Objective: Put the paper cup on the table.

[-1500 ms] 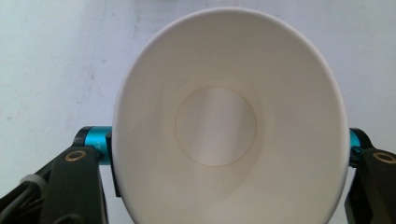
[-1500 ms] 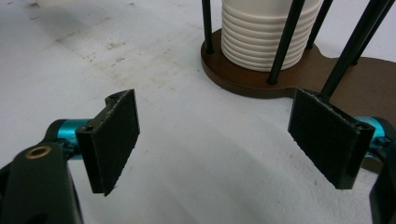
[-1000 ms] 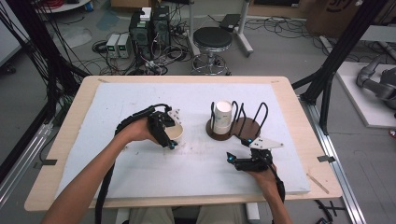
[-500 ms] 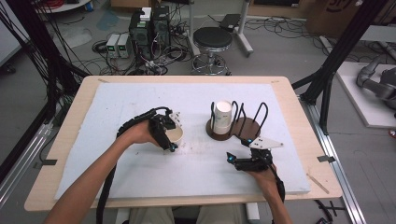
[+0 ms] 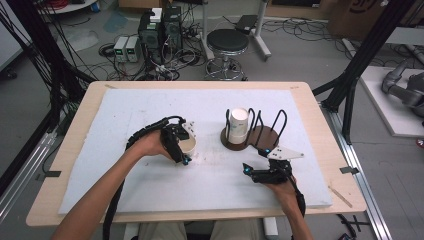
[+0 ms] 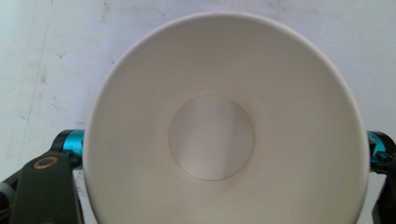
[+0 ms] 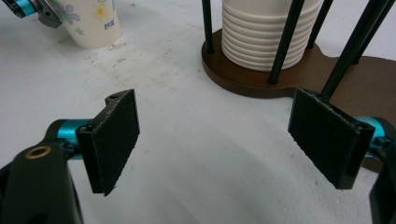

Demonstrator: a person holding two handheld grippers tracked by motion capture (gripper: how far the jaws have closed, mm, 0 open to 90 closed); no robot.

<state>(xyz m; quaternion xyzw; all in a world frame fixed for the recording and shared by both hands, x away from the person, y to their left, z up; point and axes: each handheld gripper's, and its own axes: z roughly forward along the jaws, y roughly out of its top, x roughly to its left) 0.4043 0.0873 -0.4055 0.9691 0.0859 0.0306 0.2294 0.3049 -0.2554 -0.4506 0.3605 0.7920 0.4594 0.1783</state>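
Releasing a cup (image 5: 188, 145) – the left gripper (image 5: 180, 145) sits over it on the white mat (image 5: 125, 120), and its jaws have just been opening. In the left gripper view the cup (image 6: 224, 126) stands upright, mouth straight toward the camera, with the jaws spread on either side of the rim, at 9 and 3 o'clock. The cup is between them, but I can't see the pads against its wall, so I read it as let go or nearly so.

Key relation: the cup's long axis is vertical and runs straight along the left gripper's approach line. So the clean exit, as I judge it, is straight up – any sideways drift would tip it.

The cup stands just beside the left hand, at about 9 o'clock from the rack (image 5: 255, 137), which holds a stack (image 5: 239, 125) of cups. Left hand is clearly the nearer one.

Right gripper (image 5: 260, 167) hovers at about 5 o'clock from the rack, jaws spread with nothing between them. In its own view the stack (image 7: 268, 32) is at 12 o'clock and the flowered cup (image 7: 93, 21) at roughly 10.
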